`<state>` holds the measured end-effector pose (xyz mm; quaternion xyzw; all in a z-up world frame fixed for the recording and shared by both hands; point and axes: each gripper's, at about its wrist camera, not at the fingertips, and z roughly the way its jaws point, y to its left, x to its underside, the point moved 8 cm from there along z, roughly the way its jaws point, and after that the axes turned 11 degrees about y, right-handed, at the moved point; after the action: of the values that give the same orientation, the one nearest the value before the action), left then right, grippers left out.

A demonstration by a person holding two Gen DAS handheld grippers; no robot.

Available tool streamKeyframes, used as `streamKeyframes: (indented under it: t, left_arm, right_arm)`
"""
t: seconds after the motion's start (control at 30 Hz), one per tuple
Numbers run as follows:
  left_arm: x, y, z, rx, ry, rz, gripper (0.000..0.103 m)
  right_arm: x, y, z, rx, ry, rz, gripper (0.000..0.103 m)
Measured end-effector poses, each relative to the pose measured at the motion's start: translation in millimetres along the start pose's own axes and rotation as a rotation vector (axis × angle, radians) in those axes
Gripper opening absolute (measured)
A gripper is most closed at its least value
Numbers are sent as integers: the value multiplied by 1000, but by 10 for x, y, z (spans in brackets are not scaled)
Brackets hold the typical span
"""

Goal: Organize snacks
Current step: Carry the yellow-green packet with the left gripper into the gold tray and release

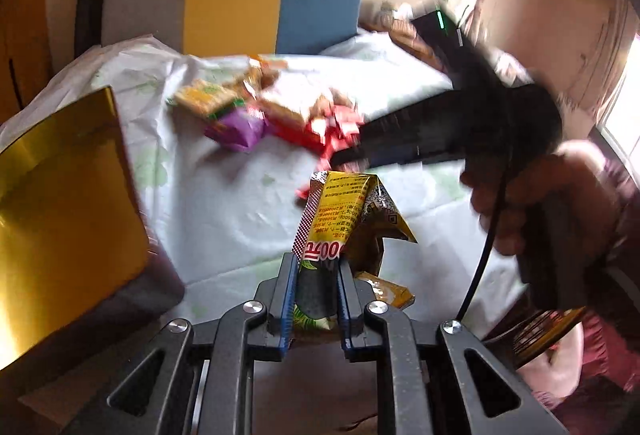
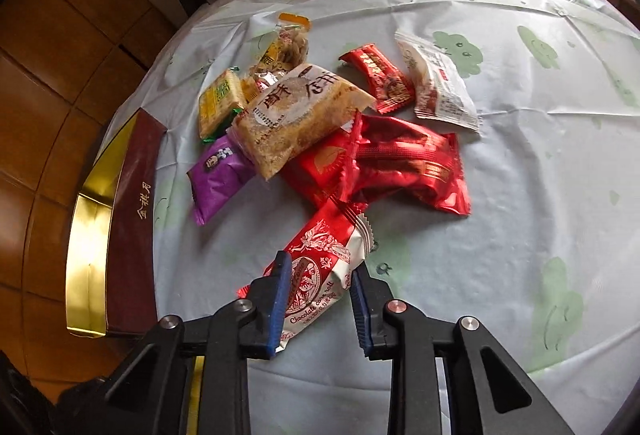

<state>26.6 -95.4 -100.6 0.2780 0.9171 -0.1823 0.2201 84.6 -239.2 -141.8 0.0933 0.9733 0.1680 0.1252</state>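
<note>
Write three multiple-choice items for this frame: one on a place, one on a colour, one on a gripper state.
1. Where is the gold-lined box?
A. at the table's edge, left of the snack pile
B. on the chair
C. under the pile

2. What colour is the packet under the big biscuit bag?
A. blue
B. purple
C. white

3. What is the right gripper doing?
A. hanging open
B. shut on nothing
C. shut on the chocolate roll packet

Key: 1 A, it lies along the cloth's rim; 2 B, purple wrapper; 3 C, both pads press its sides.
</note>
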Motion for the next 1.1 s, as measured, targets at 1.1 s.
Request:
streamKeyframes:
  t: [1.1]
  left_arm:
    - [-741, 2440, 54, -87, -29, -839, 30]
  right_arm:
    - [146, -136, 12, -22, -37, -11, 53]
